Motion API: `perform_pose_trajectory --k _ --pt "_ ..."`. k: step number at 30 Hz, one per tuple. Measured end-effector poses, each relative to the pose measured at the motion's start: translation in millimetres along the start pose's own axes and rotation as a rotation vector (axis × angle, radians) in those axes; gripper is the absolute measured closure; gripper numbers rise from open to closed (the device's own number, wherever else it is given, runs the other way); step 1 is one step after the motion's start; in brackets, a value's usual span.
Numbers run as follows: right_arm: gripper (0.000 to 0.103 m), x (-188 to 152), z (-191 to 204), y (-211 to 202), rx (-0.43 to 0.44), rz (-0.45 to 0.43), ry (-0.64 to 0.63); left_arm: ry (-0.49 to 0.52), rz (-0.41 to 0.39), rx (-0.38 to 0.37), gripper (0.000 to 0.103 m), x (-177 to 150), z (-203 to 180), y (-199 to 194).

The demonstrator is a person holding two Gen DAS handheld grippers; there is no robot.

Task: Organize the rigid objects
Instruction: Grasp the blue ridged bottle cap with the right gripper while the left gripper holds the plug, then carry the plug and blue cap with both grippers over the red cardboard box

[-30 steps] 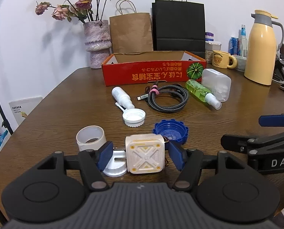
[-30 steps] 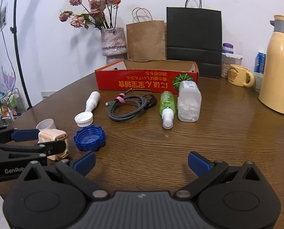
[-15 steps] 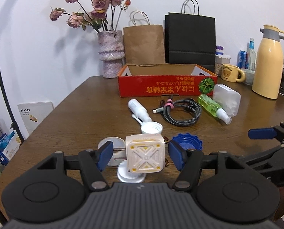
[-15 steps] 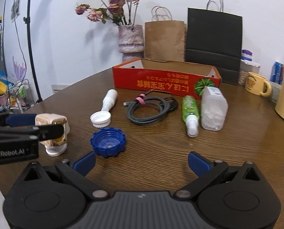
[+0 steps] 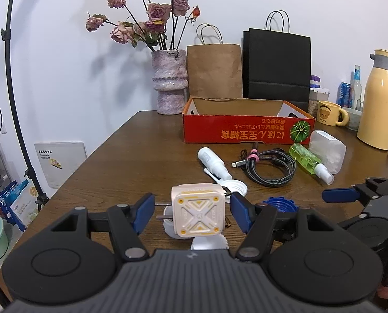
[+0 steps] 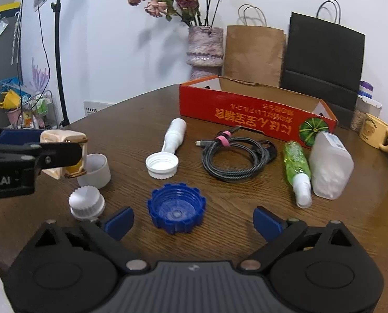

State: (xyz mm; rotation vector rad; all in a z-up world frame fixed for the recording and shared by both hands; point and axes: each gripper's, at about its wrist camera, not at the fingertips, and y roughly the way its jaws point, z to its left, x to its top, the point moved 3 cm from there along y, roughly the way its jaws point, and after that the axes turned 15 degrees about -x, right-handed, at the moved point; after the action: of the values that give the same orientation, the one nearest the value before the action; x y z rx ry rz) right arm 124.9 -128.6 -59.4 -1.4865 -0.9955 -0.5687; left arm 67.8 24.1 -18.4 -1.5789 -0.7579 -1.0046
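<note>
Cream plug charger [image 5: 198,212] clamped in left gripper [image 5: 191,212], held above wooden table [image 6: 131,130]. Blue cap [image 6: 176,211] lying between right gripper [image 6: 192,220]'s parted, just-narrowing jaws, untouched. Red box [image 6: 256,114] beyond.

light: bright, even | shadows: soft on wall [image 5: 63,65] | edges: fisheye-bent, dark corners | focus: sharp

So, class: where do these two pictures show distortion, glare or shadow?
Left wrist view: the lamp stand bows with fisheye curvature, and the flowers cast soft shadows on the wall. Right wrist view: dark rounded corners, glare on the table at right.
</note>
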Motion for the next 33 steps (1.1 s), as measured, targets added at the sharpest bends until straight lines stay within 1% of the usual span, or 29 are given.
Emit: perform_pose_trajectory --k 3,5,6,9,11,13,14,15,16,17,25,33 --pt "0.009 3 5 5 0.004 0.01 -0.013 -0.004 -0.002 0.002 0.038 1 4 1" --pt "0.014 3 7 8 0.007 0.016 -0.017 -0.006 -0.004 0.003 0.038 2 6 1" --pt "0.018 4 8 9 0.009 0.022 -0.017 -0.008 -0.005 0.004 0.038 2 7 1" --pt "0.019 5 10 13 0.004 0.03 -0.011 -0.013 -0.008 0.005 0.038 3 10 2" --pt "0.024 5 10 15 0.007 0.035 -0.009 -0.015 -0.008 0.005 0.038 3 12 3" --pt "0.034 5 11 17 0.01 0.045 -0.013 -0.015 -0.008 0.004 0.038 3 12 3" --pt "0.035 5 12 19 0.013 0.053 -0.018 -0.015 -0.008 0.004 0.038 3 12 3" --pt "0.04 5 12 19 0.021 0.053 -0.016 -0.014 -0.009 0.004 0.038 3 12 3" --pt "0.048 5 12 19 0.034 0.055 -0.013 -0.015 -0.009 0.003 0.038 3 13 3" --pt "0.05 5 12 18 0.044 0.054 -0.012 -0.016 -0.009 0.002 0.038 3 13 4" --pt "0.05 8 10 13 0.05 0.033 -0.006 -0.016 -0.008 -0.001 0.038 5 13 5" --pt "0.05 19 -4 5 0.031 -0.011 0.019 -0.006 -0.015 -0.014 0.038 16 5 12"
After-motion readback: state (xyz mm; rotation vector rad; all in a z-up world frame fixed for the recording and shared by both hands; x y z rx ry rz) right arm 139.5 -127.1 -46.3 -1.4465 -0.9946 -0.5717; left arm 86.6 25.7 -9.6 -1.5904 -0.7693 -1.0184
